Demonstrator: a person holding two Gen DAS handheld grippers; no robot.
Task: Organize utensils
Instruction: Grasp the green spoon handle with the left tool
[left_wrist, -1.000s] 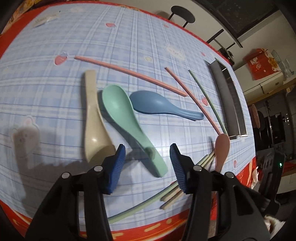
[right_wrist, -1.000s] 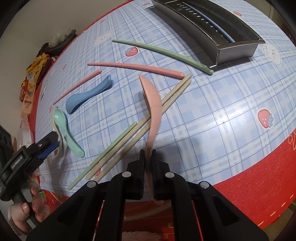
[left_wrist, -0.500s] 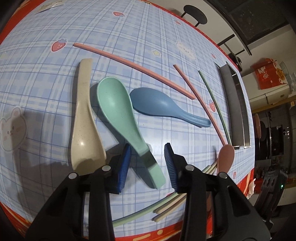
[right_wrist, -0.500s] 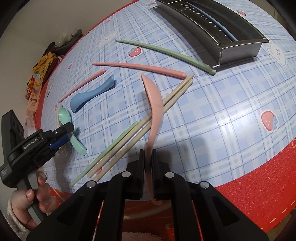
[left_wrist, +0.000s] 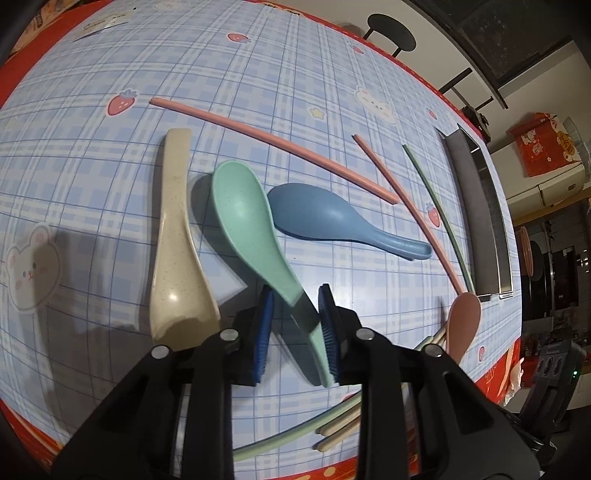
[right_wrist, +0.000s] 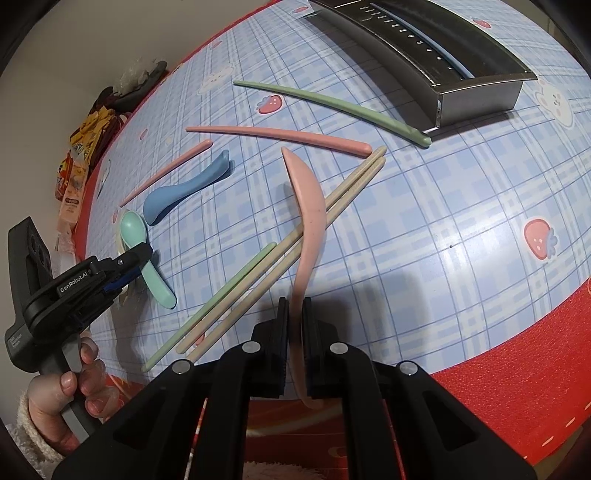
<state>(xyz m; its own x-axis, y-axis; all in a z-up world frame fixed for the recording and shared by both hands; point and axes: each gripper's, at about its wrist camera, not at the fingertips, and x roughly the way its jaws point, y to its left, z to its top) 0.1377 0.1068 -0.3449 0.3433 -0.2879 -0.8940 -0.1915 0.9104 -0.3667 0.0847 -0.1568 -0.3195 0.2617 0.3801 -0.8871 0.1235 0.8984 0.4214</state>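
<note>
The left gripper (left_wrist: 295, 328) has just been closing its blue-padded jaws, and the handle of the mint-green plastic spoon (left_wrist: 255, 229) now stands between them. A second ago the pads were wide on both sides of this handle; now the right pad seems to touch it, while a thin gap still shows at the left pad, so I judge the grip is not yet complete. The spoon's bowl has not visibly left the blue checked tablecloth (left_wrist: 92, 177).

The right gripper (right_wrist: 294, 332) is closed on the handle of the pink plastic spoon (right_wrist: 308, 206) and holds it as before, its bowl tipped up above the cloth.

Just beside the green spoon lies a beige speckled spoon (left_wrist: 173, 236) on one side and a dark blue spoon (left_wrist: 332, 221) on the other. Under the pink spoon are two beige chopsticks (right_wrist: 295, 240) and a pale green chopstick (right_wrist: 221, 291). Farther away lie two pink chopsticks (left_wrist: 273, 140) and another green chopstick (right_wrist: 332, 103). At the far side stands the long steel tray (right_wrist: 476, 99), still well apart from both spoons.

I think this means both hands will soon carry one spoon each, and the next step is probably to bring them to the tray.
</note>
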